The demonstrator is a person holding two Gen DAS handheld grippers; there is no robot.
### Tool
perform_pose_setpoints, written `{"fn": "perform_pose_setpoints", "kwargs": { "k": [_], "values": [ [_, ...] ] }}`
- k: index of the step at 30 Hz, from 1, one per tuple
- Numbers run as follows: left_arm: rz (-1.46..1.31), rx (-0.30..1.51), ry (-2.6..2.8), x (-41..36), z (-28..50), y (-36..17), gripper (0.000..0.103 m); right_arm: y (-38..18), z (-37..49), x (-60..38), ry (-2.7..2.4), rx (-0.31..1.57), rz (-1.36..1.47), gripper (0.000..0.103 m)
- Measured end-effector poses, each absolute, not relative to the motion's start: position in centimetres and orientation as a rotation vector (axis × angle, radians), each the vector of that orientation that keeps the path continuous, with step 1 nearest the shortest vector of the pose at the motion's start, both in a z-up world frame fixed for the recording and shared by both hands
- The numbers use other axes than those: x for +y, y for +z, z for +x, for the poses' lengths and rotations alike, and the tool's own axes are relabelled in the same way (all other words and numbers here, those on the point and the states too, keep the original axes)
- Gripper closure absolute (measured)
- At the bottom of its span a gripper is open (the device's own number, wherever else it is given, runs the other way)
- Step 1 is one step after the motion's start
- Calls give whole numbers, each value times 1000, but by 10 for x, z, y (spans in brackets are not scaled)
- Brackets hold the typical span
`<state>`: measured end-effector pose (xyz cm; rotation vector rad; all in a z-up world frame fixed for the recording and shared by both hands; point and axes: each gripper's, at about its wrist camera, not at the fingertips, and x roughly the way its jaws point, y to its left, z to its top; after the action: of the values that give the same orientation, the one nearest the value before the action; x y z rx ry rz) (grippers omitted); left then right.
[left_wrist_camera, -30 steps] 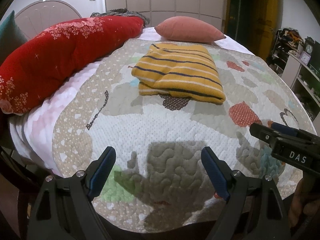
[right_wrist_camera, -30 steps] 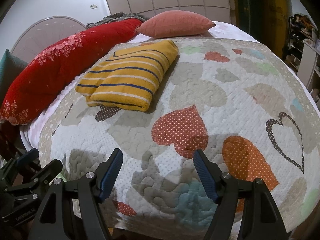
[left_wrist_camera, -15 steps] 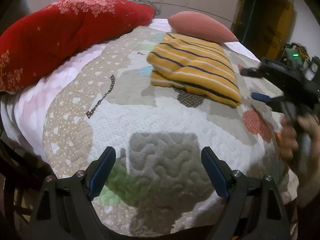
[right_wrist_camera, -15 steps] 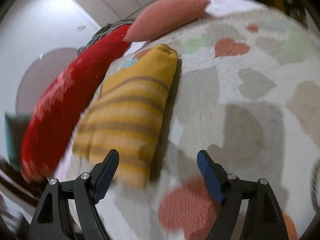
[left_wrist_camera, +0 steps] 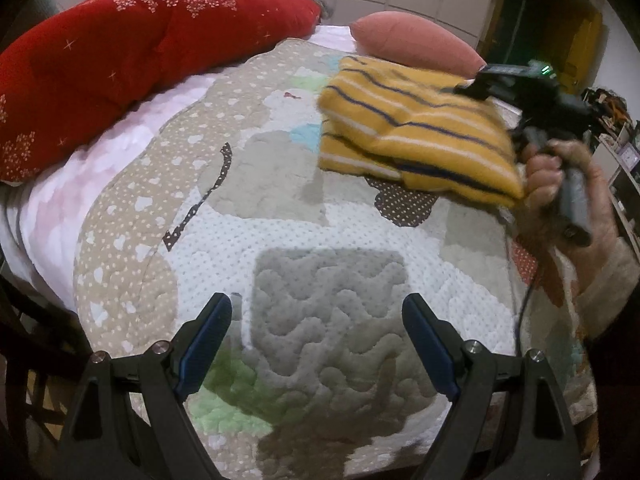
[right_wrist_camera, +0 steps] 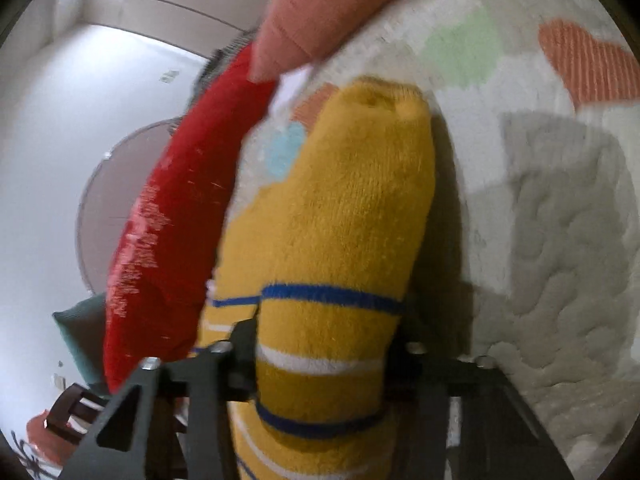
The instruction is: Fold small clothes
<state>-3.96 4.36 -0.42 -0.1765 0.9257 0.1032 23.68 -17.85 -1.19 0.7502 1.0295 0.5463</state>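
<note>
We see our right gripper [right_wrist_camera: 320,364] clamped on the folded yellow sweater [right_wrist_camera: 332,232], its two black jaws pressing the bundle from either side near the blue and white stripes. The sweater fills the middle of the view, rolled thick and running away from us. To its right lies the quilt [right_wrist_camera: 552,248] with grey, green and orange patches. To its left a long red cushion [right_wrist_camera: 168,240] runs alongside, and a pink pillow [right_wrist_camera: 320,12] sits at the top.
</note>
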Motion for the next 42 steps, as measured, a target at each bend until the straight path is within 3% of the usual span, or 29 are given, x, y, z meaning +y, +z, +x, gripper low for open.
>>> {"fn": "perform_pose_setpoints", "kwargs": {
  "k": [6, 8, 10, 12, 18, 21, 29, 36, 40, 42],
  "values": [
    [-188, 954, 85, 40, -31, -9, 17, 30, 241, -210, 440, 940, 628, 61],
    [-179, 956, 79, 36, -32, -9, 17, 25, 249, -223, 366, 959, 621, 55],
    [-179, 954, 69, 35, -32, -7, 17, 5, 260, -237, 306, 1040, 637, 43],
    [-177, 950, 67, 35, -34, -6, 17, -1, 256, -245, 284, 1063, 660, 40],
    [-187, 932, 52, 37, -36, 0, 17, 68, 209, -222, 208, 841, 429, 40],
    [-179, 921, 50, 36, -40, 2, 17, 91, 203, -177, 308, 833, 279, 42],
    [-117, 849, 43, 28, -52, 19, 17, 43, 213, -63, 483, 1026, 104, 41],
    [-85, 704, 55, 23, -67, 40, 17, 94, 164, -100, 491, 854, 112, 37],
    [-56, 544, 123, 18, -85, 60, 2, 113, 124, -120, 449, 790, 98, 31],
    [-20, 481, 118, 11, -95, 72, 0, 113, 105, -133, 428, 776, 101, 30]
  ]
}}
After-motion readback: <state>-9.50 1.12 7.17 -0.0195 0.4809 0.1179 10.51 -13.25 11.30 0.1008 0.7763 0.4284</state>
